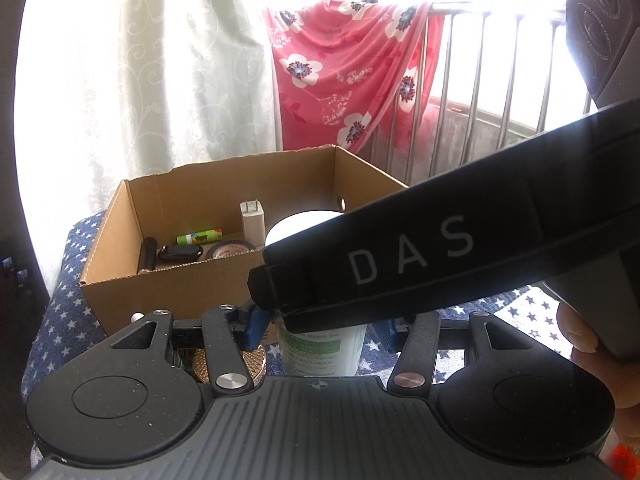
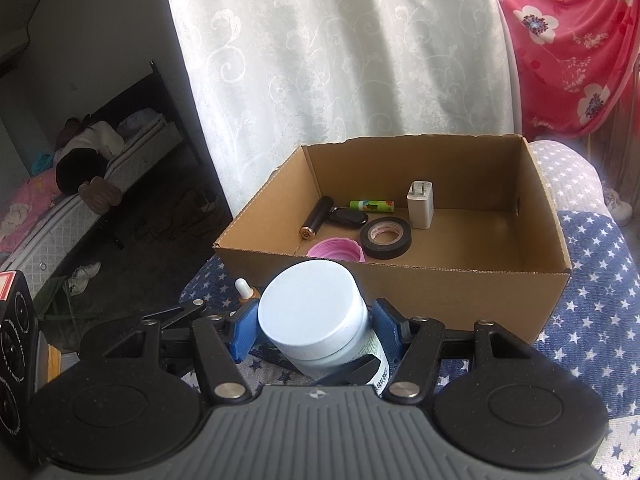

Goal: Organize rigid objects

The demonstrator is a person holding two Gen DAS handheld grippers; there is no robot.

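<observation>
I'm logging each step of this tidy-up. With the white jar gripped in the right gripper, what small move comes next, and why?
Probably carry the white jar forward over the cardboard box: the right gripper clamps it just short of the near wall, and bare floor shows right of the tape roll.

"DAS" in pale letters on right gripper (image 1: 324,316) body

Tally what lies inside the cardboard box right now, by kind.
Black tube: 1
Key fob: 1
Green tube: 1
White charger plug: 1
Black tape roll: 1
Pink lid: 1
Total: 6
</observation>
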